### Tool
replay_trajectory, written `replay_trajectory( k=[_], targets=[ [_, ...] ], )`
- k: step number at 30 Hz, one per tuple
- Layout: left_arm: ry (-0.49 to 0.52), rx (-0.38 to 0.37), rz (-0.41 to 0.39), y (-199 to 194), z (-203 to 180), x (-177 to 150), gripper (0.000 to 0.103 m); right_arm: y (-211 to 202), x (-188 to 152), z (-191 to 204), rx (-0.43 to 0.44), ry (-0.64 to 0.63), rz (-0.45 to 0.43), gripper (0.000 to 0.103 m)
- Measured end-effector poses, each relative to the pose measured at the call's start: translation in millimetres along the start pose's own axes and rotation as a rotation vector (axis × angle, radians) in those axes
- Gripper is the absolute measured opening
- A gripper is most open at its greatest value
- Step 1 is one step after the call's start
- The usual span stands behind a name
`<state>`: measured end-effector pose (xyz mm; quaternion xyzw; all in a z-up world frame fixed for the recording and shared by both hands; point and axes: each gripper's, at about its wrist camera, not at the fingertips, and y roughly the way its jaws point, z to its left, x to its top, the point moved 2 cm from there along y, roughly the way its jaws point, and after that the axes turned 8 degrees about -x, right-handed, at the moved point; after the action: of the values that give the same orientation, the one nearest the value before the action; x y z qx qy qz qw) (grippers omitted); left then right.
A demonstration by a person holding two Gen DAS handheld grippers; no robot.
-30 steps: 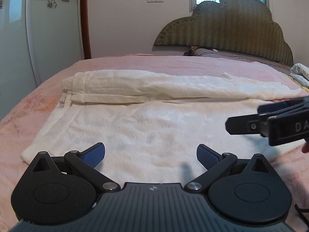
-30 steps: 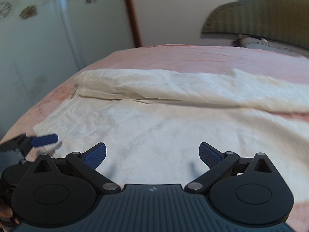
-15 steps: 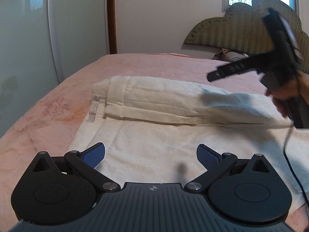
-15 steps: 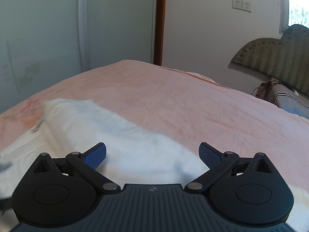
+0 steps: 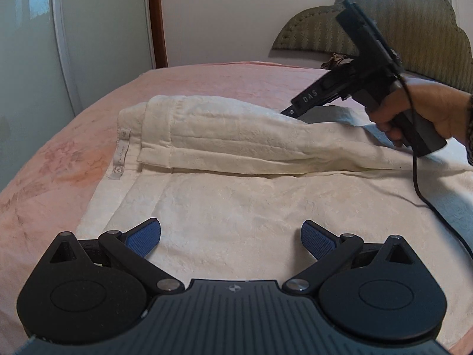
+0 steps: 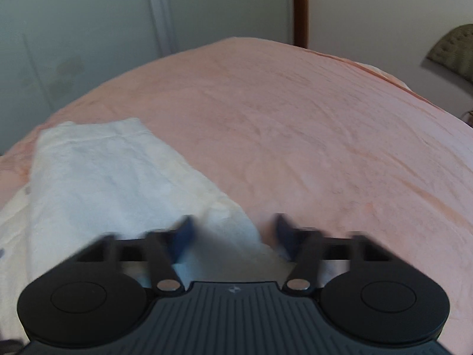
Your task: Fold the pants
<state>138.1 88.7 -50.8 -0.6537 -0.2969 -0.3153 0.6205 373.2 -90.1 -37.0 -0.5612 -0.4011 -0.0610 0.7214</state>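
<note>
Cream-white pants [image 5: 236, 201] lie flat on the pink bed, one leg [image 5: 236, 139] folded over along the far side, waistband and label at the left. My left gripper [image 5: 230, 236] is open and empty, low over the near part of the pants. My right gripper [image 6: 233, 230] is at the far edge of the folded leg [image 6: 118, 177], its blurred blue fingers partly closed with the fabric edge between them. It also shows in the left wrist view [image 5: 298, 108], held by a hand, tips at the leg's far edge.
The pink bedspread [image 6: 325, 133] stretches beyond the pants. A padded headboard [image 5: 414, 29] stands at the back right, a pale wardrobe [image 5: 59, 44] to the left. The right gripper's black cable [image 5: 425, 201] trails over the pants at the right.
My right gripper swung from the near side to the far edge of the folded leg, came down, and its fingers have narrowed. My left gripper turned left toward the waistband.
</note>
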Motion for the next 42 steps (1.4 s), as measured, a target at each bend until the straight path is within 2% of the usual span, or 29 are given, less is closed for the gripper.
replay_trajectory(
  k=[2,6,9,11,14,16,18,22,24,25,26,28,29,30,32,33,34,35,37,39,40,42],
  targets=[
    [-0.020,-0.003,0.000,-1,3,2,0.102,-8,-3,13,-0.026,-0.058,-0.017,0.017],
    [-0.073,0.001,-0.038,-15,13,9,0.102,-32,-12,52,-0.191,-0.253,-0.121,0.014],
    [-0.180,-0.035,-0.111,-34,32,18,0.102,-74,-24,89,-0.306,-0.407,-0.254,0.014],
    [-0.299,-0.108,-0.154,-47,51,22,0.102,-105,-37,112,-0.360,-0.495,-0.327,0.013],
    [-0.528,-0.287,-0.219,-61,82,17,0.102,-151,-68,145,-0.392,-0.606,-0.401,0.011],
    [-0.680,-0.417,-0.244,-67,99,10,0.102,-174,-94,171,-0.398,-0.687,-0.417,0.011],
    [-0.751,-0.478,-0.250,-70,107,5,0.102,-185,-120,191,-0.383,-0.742,-0.390,0.010],
    [-0.809,-0.423,-0.216,-63,110,-1,0.102,-183,-162,214,-0.329,-0.759,-0.322,0.010],
    [-0.846,-0.389,-0.196,-55,113,-5,0.097,-177,-171,216,-0.312,-0.723,-0.308,0.010],
    [-0.860,-0.372,-0.175,-51,114,-6,0.085,-175,-173,215,-0.312,-0.697,-0.311,0.010],
    [-0.872,-0.363,-0.153,-47,114,-8,0.064,-173,-173,213,-0.308,-0.668,-0.307,0.010],
    [-0.888,-0.376,-0.108,-38,115,-10,0.047,-169,-174,212,-0.314,-0.639,-0.304,0.011],
    [-0.893,-0.386,-0.107,-38,115,-11,0.042,-170,-176,212,-0.343,-0.649,-0.317,0.017],
    [-0.883,-0.386,-0.116,-37,116,-12,0.041,-169,-179,212,-0.387,-0.666,-0.322,0.023],
    [-0.834,-0.369,-0.120,-38,114,-8,0.041,-171,-193,209,-0.490,-0.715,-0.328,0.055],
    [-0.814,-0.359,-0.120,-39,112,-5,0.041,-174,-197,205,-0.526,-0.731,-0.336,0.059],
    [-0.797,-0.346,-0.115,-40,109,-4,0.045,-179,-205,197,-0.552,-0.739,-0.331,0.059],
    [-0.782,-0.342,-0.108,-41,107,-2,0.054,-181,-208,189,-0.573,-0.730,-0.307,0.059],
    [-0.771,-0.355,-0.108,-42,104,-2,0.062,-182,-212,164,-0.645,-0.696,-0.245,0.059],
    [-0.744,-0.355,-0.113,-47,100,-8,0.061,-182,-217,137,-0.715,-0.667,-0.194,0.059],
    [-0.718,-0.350,-0.120,-49,98,-10,0.057,-181,-221,122,-0.746,-0.655,-0.166,0.058],
    [-0.669,-0.333,-0.128,-49,94,-10,0.033,-179,-229,98,-0.785,-0.638,-0.135,0.058]
  ],
)
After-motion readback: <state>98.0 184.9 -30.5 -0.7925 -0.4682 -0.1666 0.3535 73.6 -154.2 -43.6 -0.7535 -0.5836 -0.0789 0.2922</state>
